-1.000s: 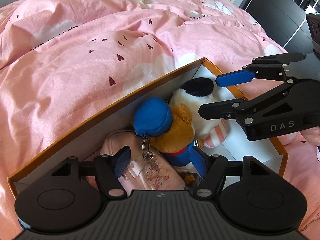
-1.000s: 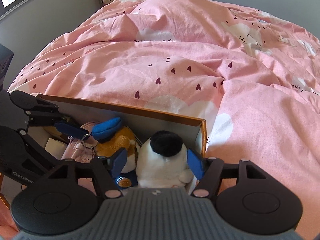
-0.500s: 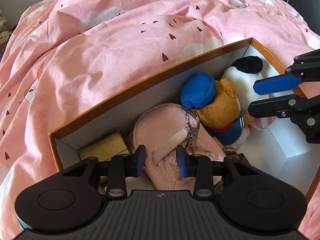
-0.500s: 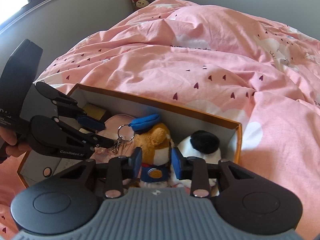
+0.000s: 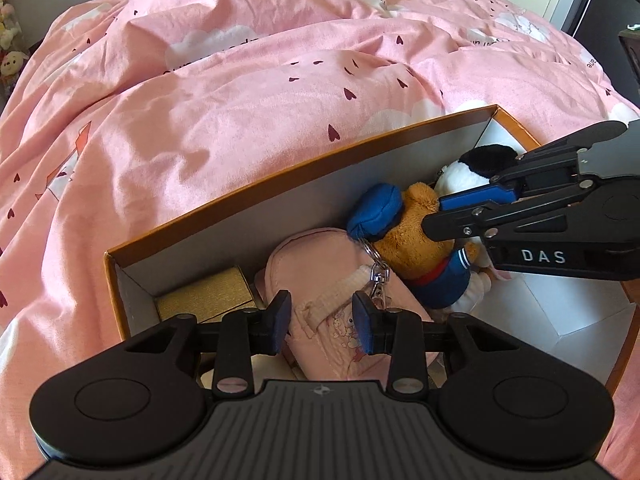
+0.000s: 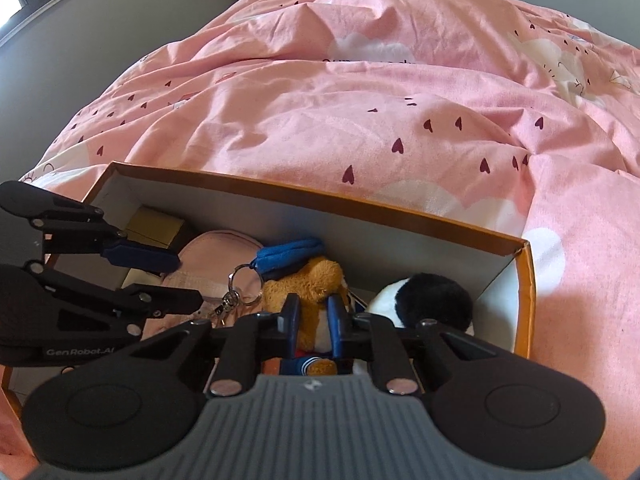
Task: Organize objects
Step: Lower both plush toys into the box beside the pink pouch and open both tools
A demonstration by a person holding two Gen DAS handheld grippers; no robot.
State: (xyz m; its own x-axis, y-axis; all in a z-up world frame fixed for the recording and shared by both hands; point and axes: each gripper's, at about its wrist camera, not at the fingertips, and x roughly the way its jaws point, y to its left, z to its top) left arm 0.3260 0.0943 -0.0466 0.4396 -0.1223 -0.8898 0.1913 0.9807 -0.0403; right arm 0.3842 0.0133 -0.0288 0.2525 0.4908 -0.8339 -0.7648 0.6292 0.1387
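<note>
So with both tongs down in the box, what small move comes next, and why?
Probably lift the right tongs straight up: they have just been closing and now pinch the bear. It lies wedged between pouch and panda in the box.

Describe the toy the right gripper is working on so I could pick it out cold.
In the orange-rimmed box on the pink duvet, look between the pink pouch and black-and-white plush. It is the brown plush keychain: blue cap, metal ring.
</note>
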